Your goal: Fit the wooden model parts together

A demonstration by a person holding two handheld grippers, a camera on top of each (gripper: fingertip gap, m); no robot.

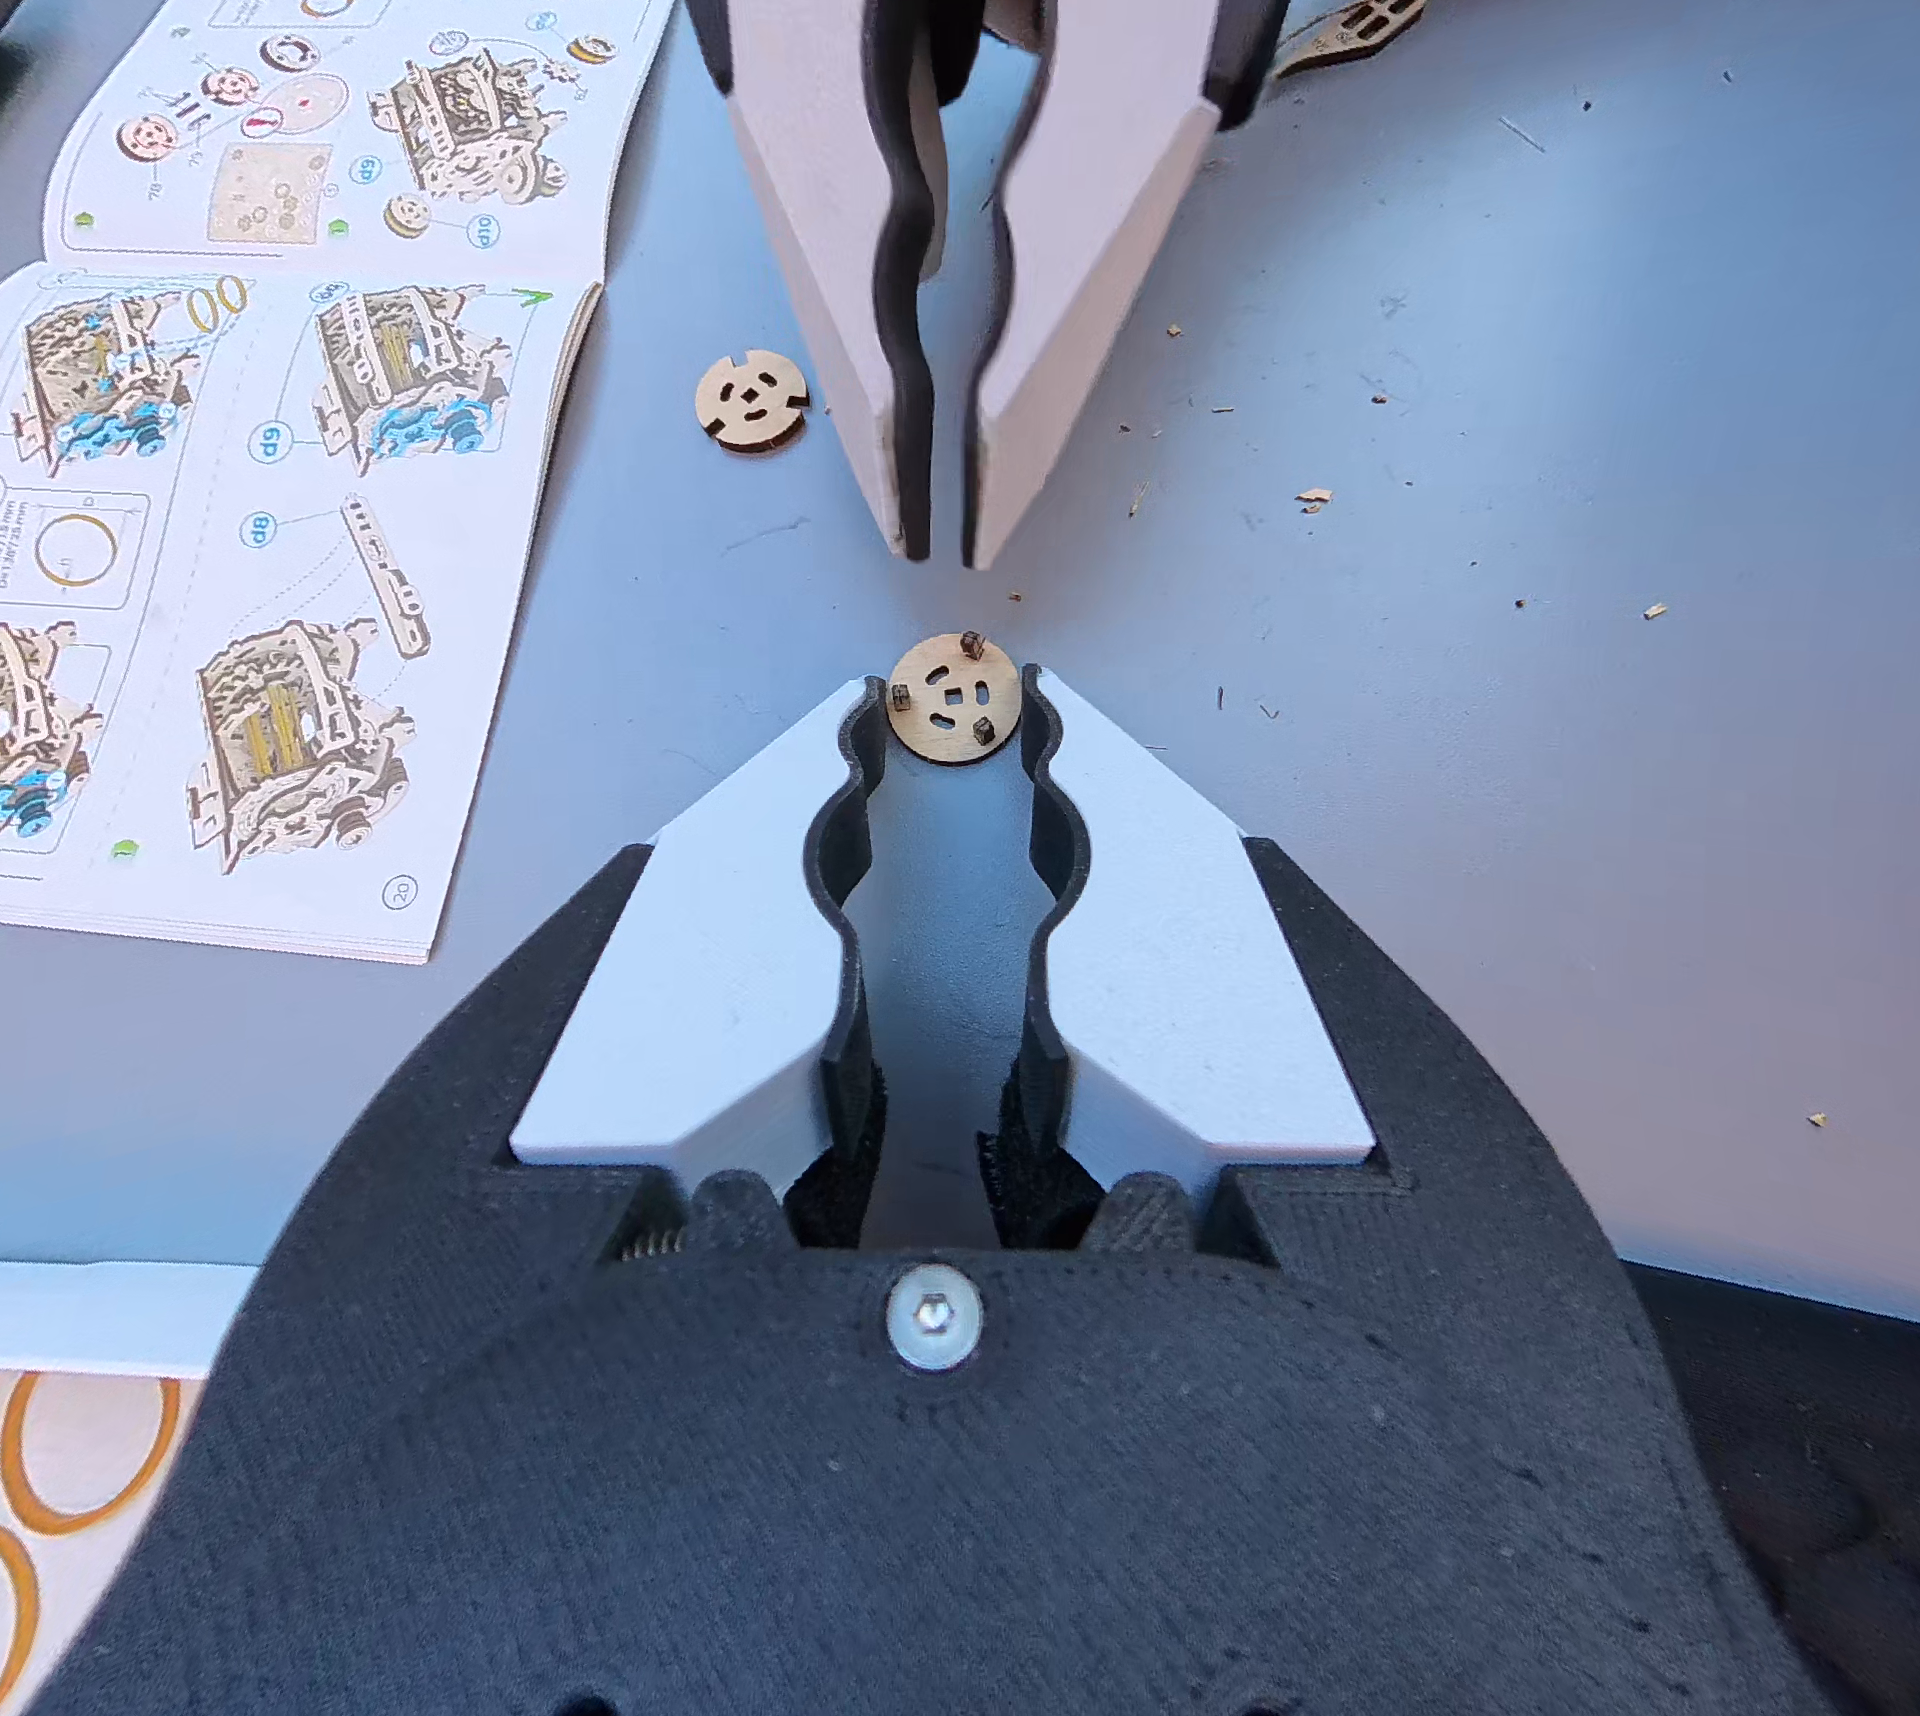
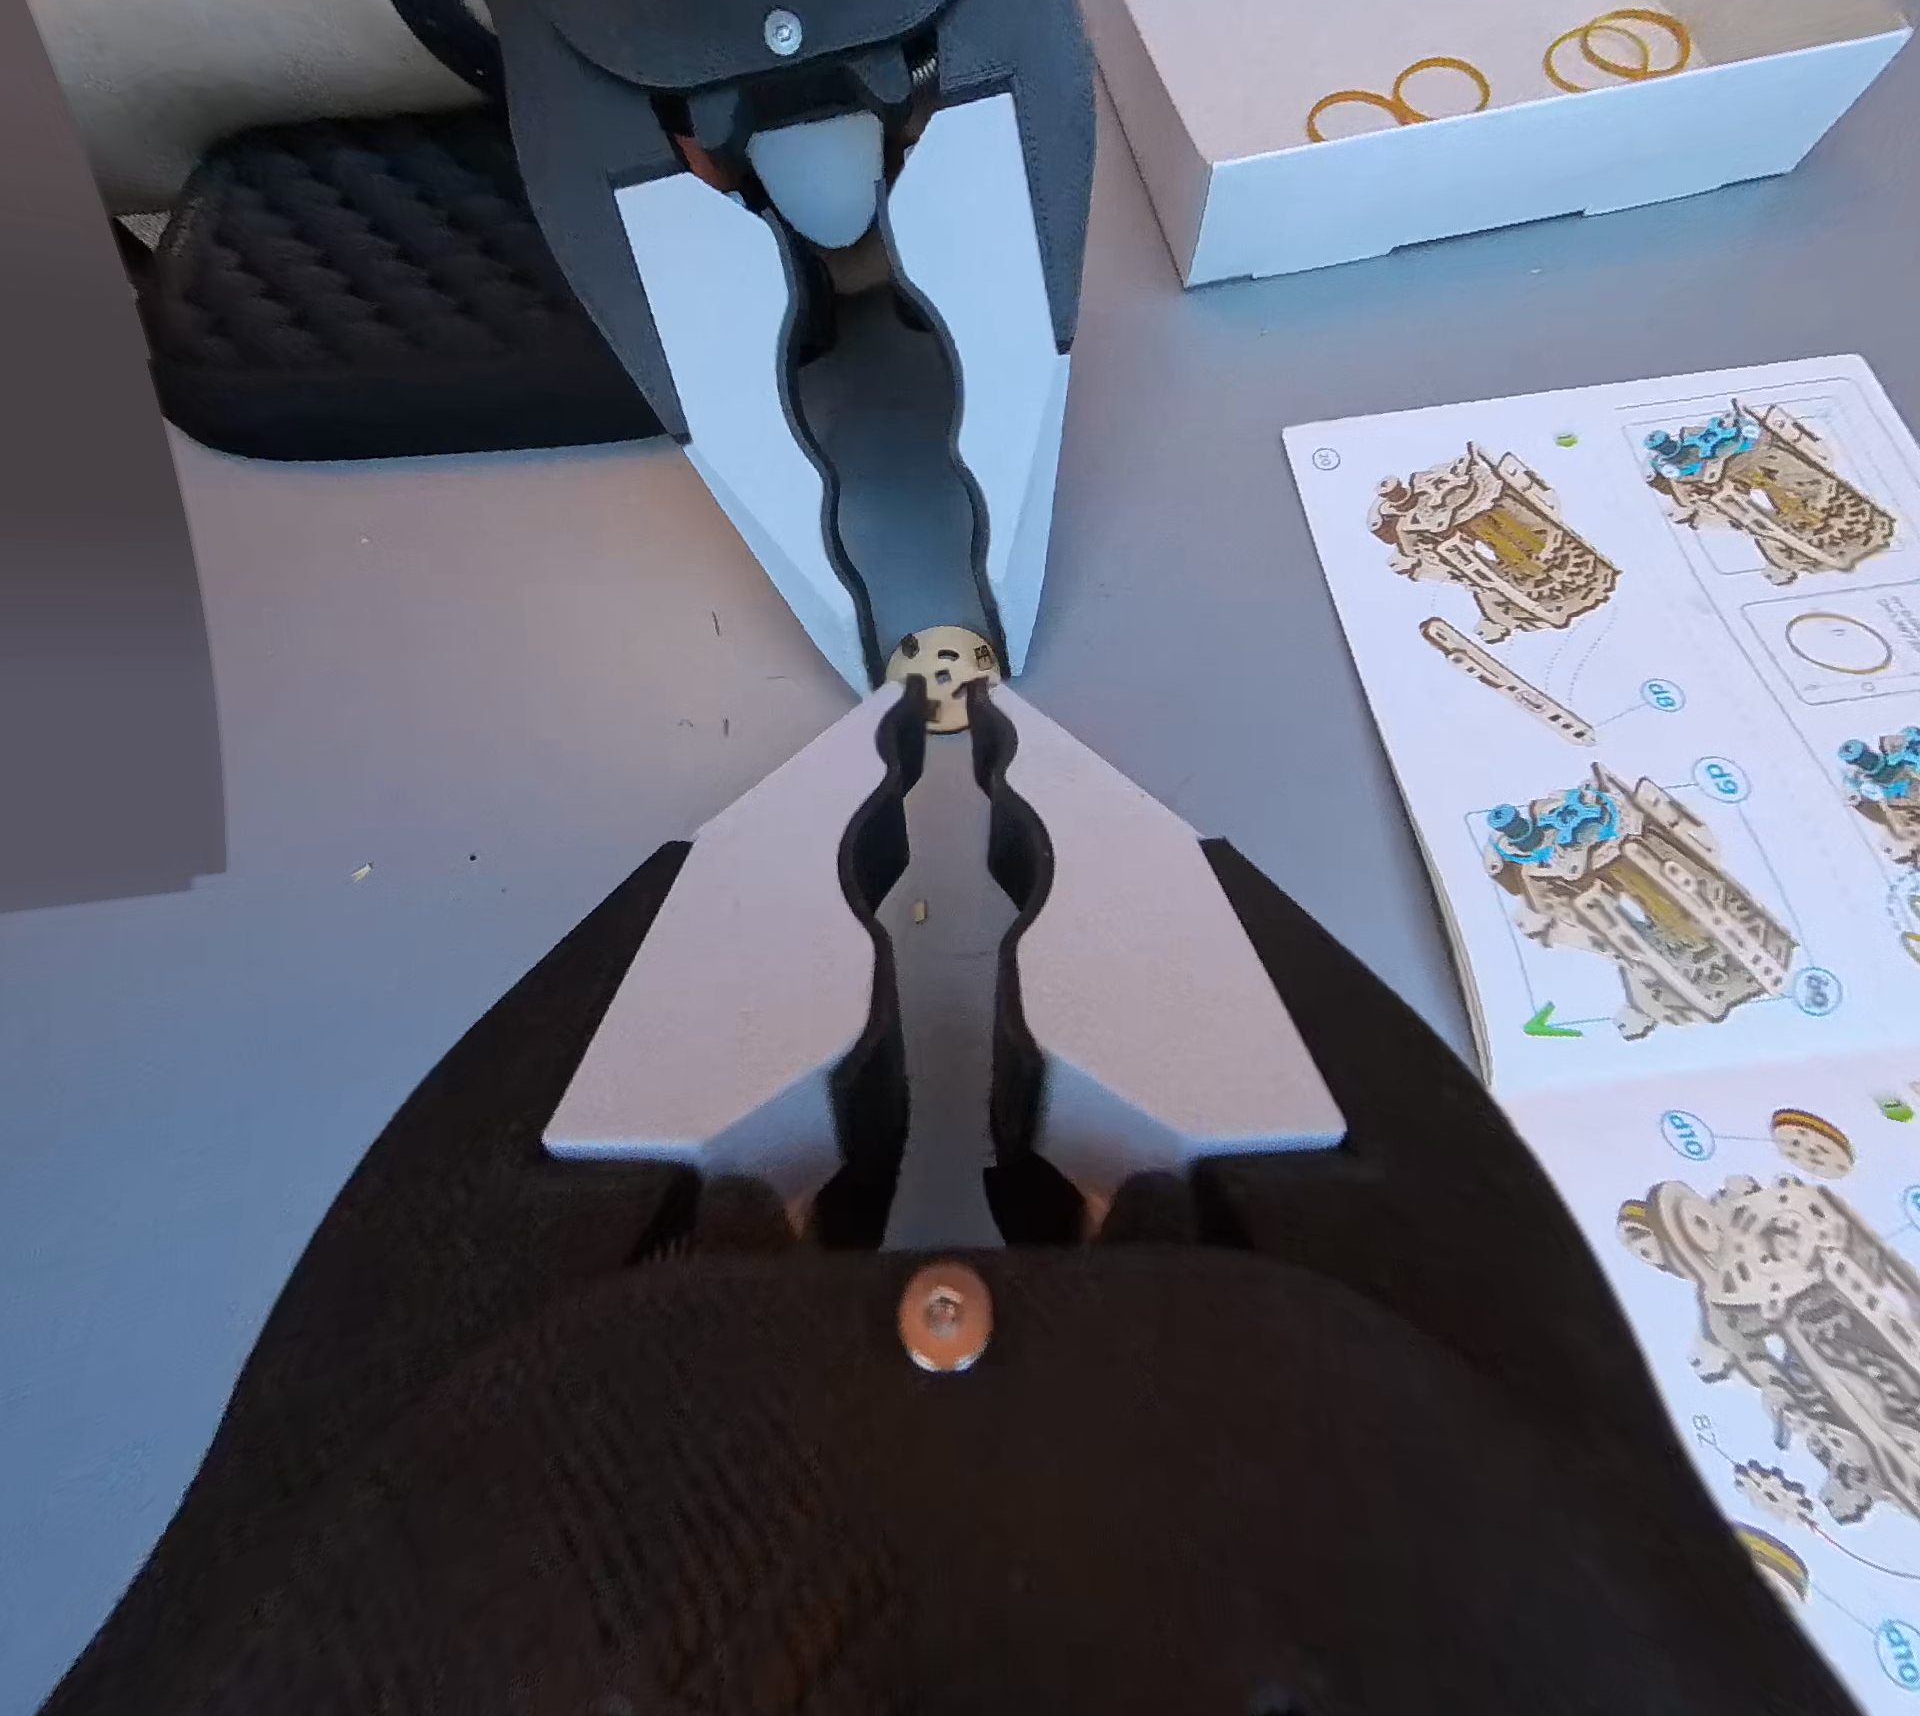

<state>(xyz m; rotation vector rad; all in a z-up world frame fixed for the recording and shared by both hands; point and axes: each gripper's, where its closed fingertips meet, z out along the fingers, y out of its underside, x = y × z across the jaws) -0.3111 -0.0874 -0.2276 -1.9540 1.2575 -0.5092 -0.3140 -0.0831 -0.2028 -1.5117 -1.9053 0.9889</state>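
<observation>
A small round wooden disc (image 1: 951, 710) with three short pegs standing in it lies flat on the grey table (image 1: 1455, 523). My left gripper (image 1: 951, 684) is shut on the disc, one fingertip on each side of its rim. My right gripper (image 2: 943, 705) comes from the opposite side. It is almost fully shut, with only a narrow gap and nothing between its pads. Its tips are just short of the disc (image 2: 943, 667), slightly above it. The right gripper also shows in the left wrist view (image 1: 940, 560). A second, notched wooden disc (image 1: 750, 404) lies loose on the table beside it.
An open instruction booklet (image 1: 312, 419) lies to the left gripper's left and shows in the right wrist view (image 2: 1662, 835). A white box (image 2: 1507, 212) holds several rubber bands. A flat slotted wooden part (image 1: 1361, 19) and wood crumbs lie beyond. A black padded cushion (image 2: 364, 295) sits behind the left gripper. Only a small space, under 4 cm, lies between the two pairs of fingers.
</observation>
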